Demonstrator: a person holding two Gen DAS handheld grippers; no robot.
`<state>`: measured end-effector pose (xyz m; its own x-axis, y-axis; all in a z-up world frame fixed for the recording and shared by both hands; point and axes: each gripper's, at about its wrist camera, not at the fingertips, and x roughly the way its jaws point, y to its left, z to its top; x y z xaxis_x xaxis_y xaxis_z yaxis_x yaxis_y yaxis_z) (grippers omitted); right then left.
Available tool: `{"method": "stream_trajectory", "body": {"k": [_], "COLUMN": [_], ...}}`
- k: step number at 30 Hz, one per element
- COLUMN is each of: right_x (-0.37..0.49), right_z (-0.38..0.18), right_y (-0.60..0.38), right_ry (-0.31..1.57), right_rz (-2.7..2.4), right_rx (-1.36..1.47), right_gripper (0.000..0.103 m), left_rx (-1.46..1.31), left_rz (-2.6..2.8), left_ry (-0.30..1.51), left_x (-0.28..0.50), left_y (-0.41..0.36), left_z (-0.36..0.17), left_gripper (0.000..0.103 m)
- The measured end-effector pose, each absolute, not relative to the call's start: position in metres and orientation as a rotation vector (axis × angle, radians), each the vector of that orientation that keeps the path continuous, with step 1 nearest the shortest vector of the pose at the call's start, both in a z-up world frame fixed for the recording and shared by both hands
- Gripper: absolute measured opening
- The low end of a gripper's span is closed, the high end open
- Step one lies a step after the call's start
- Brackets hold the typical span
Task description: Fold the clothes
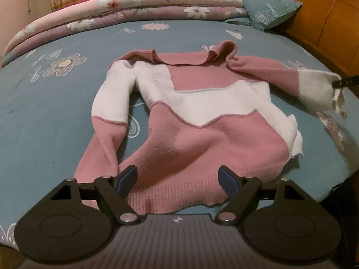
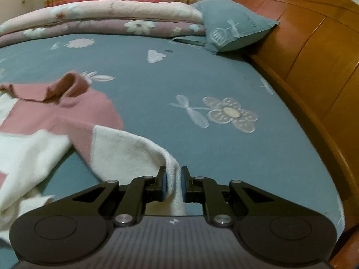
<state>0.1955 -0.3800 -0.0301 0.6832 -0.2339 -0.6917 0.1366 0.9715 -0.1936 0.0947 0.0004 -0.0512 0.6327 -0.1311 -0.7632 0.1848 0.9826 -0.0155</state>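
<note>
Right gripper (image 2: 174, 185) is clamped on the white cuff (image 2: 172, 179) of the sweater (image 1: 190, 112), whose sleeve is stretched rightward from the body, while left gripper (image 1: 177, 179), jaws spread, is held at the near hem.

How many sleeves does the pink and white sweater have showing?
2. One sleeve lies flat on the bed beside the sweater's body. The other sleeve is stretched out sideways, its white cuff pinched in the right gripper.

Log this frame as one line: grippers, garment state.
left gripper: open, above hem | right gripper: shut on sleeve cuff, lifted | sweater: flat on bed, unfolded
</note>
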Motion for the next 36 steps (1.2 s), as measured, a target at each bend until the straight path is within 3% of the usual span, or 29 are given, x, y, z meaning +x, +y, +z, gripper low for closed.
{"method": "stream_trajectory", "body": {"k": [20,21,24,33,35,36], "right_x": [0.308,0.313,0.328,0.348,0.345,0.344], "right_z": [-0.037,-0.038,-0.041,-0.061,-0.058,-0.057], "right_y": [-0.482,-0.485,-0.498,-0.494,-0.5,-0.502], "right_ry": [0.81,0.81,0.83,0.875,0.873,0.872], "right_rz": [-0.561,-0.582,-0.628,-0.594,-0.603,-0.608], "right_rx": [-0.152,-0.162,-0.147,-0.146,-0.133,-0.126], "right_gripper": [0.015,0.01,0.01,0.01,0.011,0.016], "left_rx": [0.064,0.062,0.057,0.061,0.062,0.063], "left_rz": [-0.145,-0.144,-0.133,-0.134,-0.133,-0.133], "left_ry": [0.931,0.932,0.936,0.952,0.953,0.954], "left_x": [0.114,0.115,0.117,0.128,0.129,0.13], "left_y": [0.004,0.005,0.009,0.008,0.008,0.007], "left_z": [-0.065,-0.065,-0.067,-0.075,-0.075,-0.075], "left_gripper": [0.08,0.08,0.08,0.08,0.08,0.08]}}
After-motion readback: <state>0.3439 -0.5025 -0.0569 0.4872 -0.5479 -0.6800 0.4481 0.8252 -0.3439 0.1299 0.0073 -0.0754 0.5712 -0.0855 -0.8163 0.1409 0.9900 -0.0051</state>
